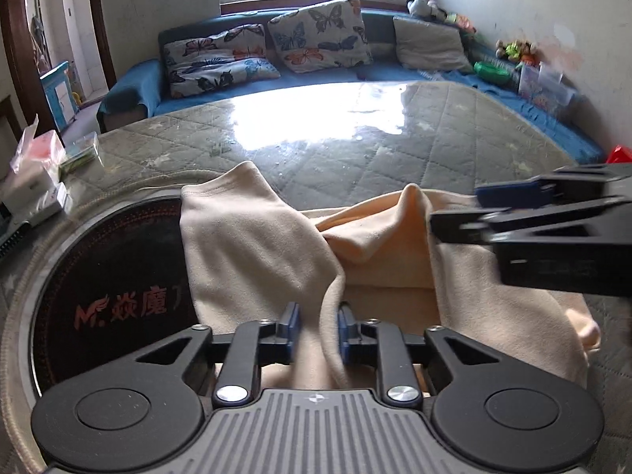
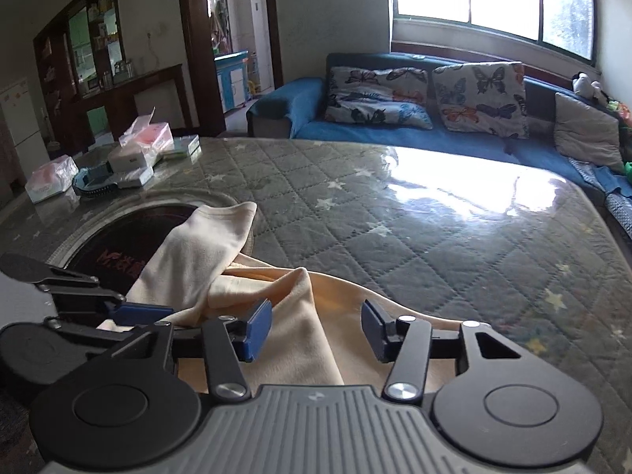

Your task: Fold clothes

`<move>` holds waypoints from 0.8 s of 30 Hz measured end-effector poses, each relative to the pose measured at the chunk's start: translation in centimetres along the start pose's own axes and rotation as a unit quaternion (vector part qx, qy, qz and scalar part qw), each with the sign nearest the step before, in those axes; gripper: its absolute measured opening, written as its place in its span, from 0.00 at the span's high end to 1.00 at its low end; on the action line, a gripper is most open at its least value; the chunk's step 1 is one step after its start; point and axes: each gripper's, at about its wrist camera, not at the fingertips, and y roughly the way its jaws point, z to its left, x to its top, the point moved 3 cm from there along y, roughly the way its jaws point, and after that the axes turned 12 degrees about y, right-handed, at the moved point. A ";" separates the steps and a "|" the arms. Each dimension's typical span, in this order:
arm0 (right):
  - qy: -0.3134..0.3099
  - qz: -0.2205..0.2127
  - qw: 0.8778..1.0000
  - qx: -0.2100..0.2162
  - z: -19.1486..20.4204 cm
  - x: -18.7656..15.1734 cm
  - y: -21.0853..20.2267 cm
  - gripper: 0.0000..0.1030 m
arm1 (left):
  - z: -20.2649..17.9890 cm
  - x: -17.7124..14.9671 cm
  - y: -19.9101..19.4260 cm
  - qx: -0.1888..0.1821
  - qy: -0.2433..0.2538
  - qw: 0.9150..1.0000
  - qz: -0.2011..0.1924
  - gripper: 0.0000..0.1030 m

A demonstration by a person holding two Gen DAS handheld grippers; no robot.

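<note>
A quilted grey table fills both views, glossy with window glare at 12 o'clock. Beyond its far edge a blue sofa runs from 10 to 2 o'clock, carrying butterfly cushions and a plain grey cushion. A round black hob with red lettering is set into the table at 9 o'clock in the left wrist view.

The cream garment lies crumpled on the near part of the table, straight ahead of both cameras. One flap drapes over the hob's right rim, and a peach-toned fold bunches up at its middle. In the right wrist view the garment stretches from 10 o'clock down to the centre.

The left gripper sits at 6 o'clock of its own view, its blue pads drawn narrow with a ridge of the cloth standing between them; the pads look pressed onto that ridge, though the fold hides the exact contact. The right gripper stands about half wide, cloth lying under and between its blue pads without either pad pressing it. From the left camera it shows at 3 o'clock, blurred, its tips over the garment's right part.

Boxes and packets cluster on the table at 10 o'clock in the right wrist view
</note>
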 end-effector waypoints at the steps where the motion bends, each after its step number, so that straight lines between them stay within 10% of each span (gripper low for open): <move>1: -0.002 0.006 1.000 0.000 0.2 0.0 0.7 0.54 | 0.1 -0.1 -0.2 0.000 0.000 1.000 -0.003 0.91; 9: 0.021 0.017 1.000 0.011 0.0 -0.6 2.4 0.91 | 1.4 -1.2 -2.7 0.024 -0.017 0.999 -0.027 0.95; 24: 0.105 -0.129 0.982 -0.091 -6.8 -4.9 -14.0 0.92 | 5.5 -8.8 -12.1 0.072 -0.084 0.992 -0.053 0.97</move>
